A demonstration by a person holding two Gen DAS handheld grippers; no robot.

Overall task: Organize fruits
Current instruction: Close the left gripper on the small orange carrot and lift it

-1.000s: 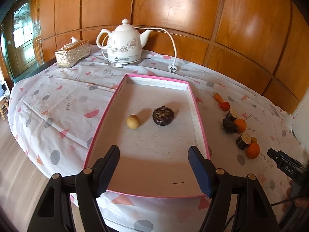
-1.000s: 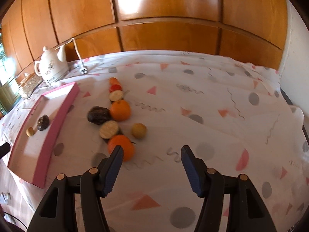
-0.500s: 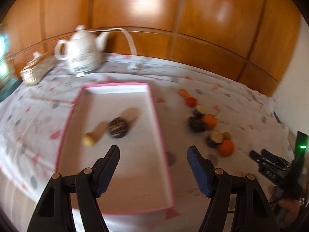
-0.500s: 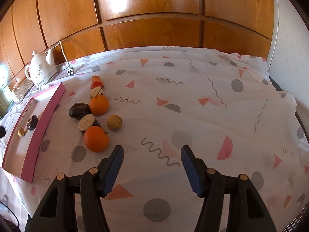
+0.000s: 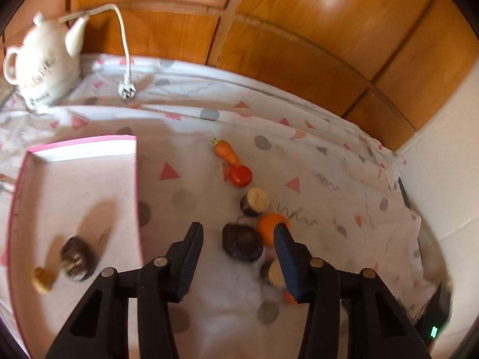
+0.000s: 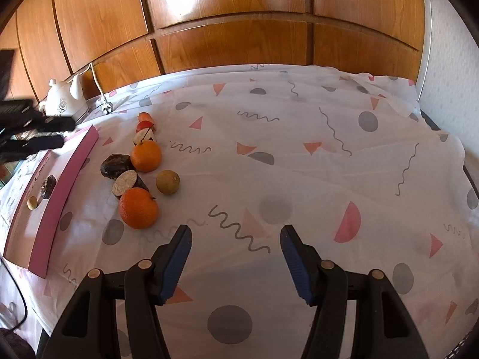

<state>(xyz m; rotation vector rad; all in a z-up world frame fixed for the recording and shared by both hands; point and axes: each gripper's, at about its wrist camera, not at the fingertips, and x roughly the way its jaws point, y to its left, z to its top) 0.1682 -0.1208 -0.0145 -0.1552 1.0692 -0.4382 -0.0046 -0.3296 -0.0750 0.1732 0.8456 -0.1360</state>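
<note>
Fruit-gathering is mid-way: two pieces already lie in the pink tray (image 5: 136, 179), a dark wrinkled fruit (image 5: 77, 258) and a small tan one (image 5: 42, 275), while the rest sits in a loose row on the table (image 6: 299, 164) beside it. The left gripper (image 5: 238, 248) hangs over that row with its fingers apart, framing a dark round fruit (image 5: 242, 241); an orange (image 5: 269, 227) is just beside the right-hand finger. The view is blurred, so whether anything touches is hard to say.

Next, I judge, the gripper must drop around the dark fruit, shut on it without nudging the orange, and carry it to the tray.

The right gripper (image 6: 235, 249) idles low over bare cloth, fingers wide apart and empty, near another orange (image 6: 138, 208).
</note>
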